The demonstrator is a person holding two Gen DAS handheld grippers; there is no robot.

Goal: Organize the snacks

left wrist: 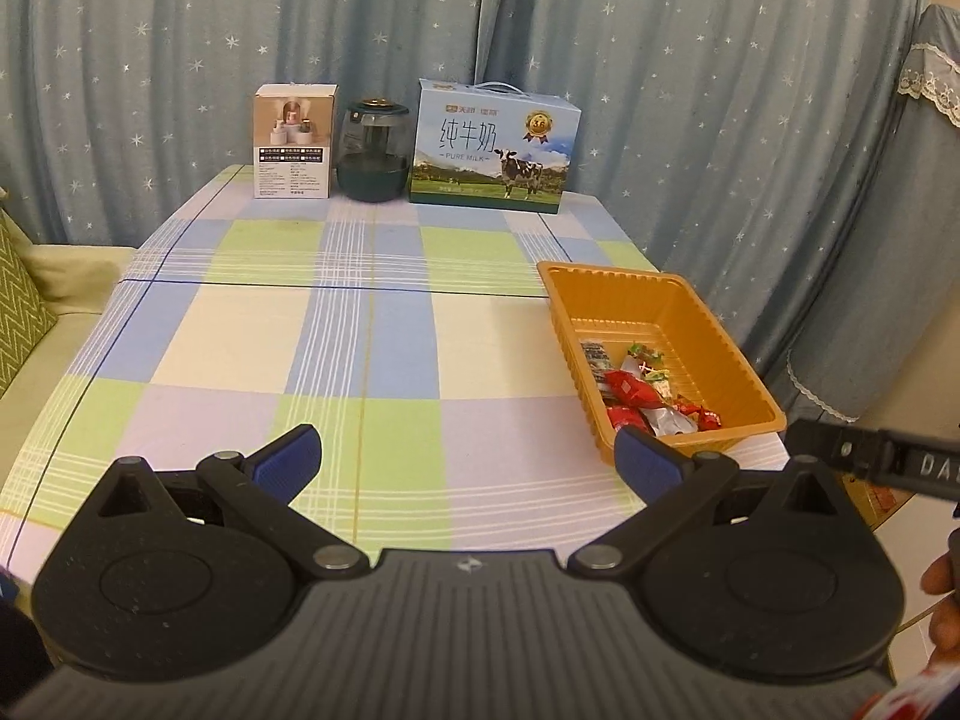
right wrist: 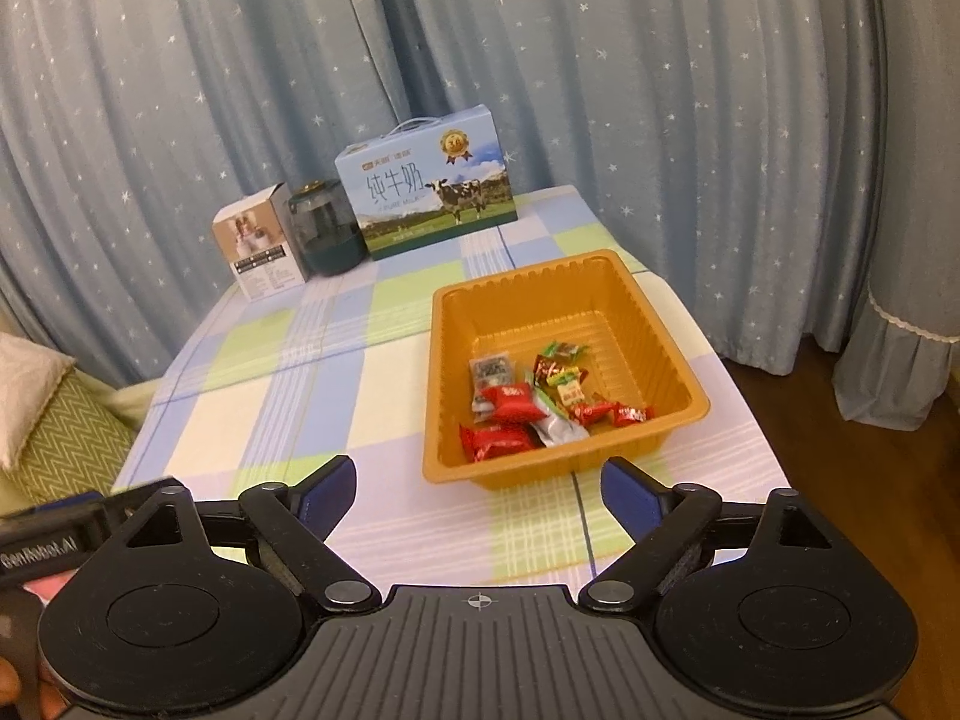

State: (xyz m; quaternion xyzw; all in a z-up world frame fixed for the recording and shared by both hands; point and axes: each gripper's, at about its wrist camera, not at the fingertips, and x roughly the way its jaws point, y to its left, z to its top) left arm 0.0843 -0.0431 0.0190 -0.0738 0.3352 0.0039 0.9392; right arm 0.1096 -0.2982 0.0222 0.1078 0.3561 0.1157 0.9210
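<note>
An orange plastic tray (right wrist: pixel 654 312) sits on the checked tablecloth near the table's right edge; it also shows in the left wrist view (left wrist: pixel 672 300). Several wrapped snacks (right wrist: pixel 522 408) lie in its near half, mostly red packets, seen too in the left wrist view (left wrist: pixel 642 390). My left gripper (left wrist: pixel 468 462) is open and empty above the table's near edge, left of the tray. My right gripper (right wrist: pixel 477 492) is open and empty, just in front of the tray's near rim.
At the table's far end stand a milk carton box (left wrist: pixel 495 144), a dark glass jar (left wrist: pixel 373 153) and a small white box (left wrist: pixel 294 141). Blue star curtains hang behind. A sofa with a green cushion (left wrist: pixel 21 294) is left of the table.
</note>
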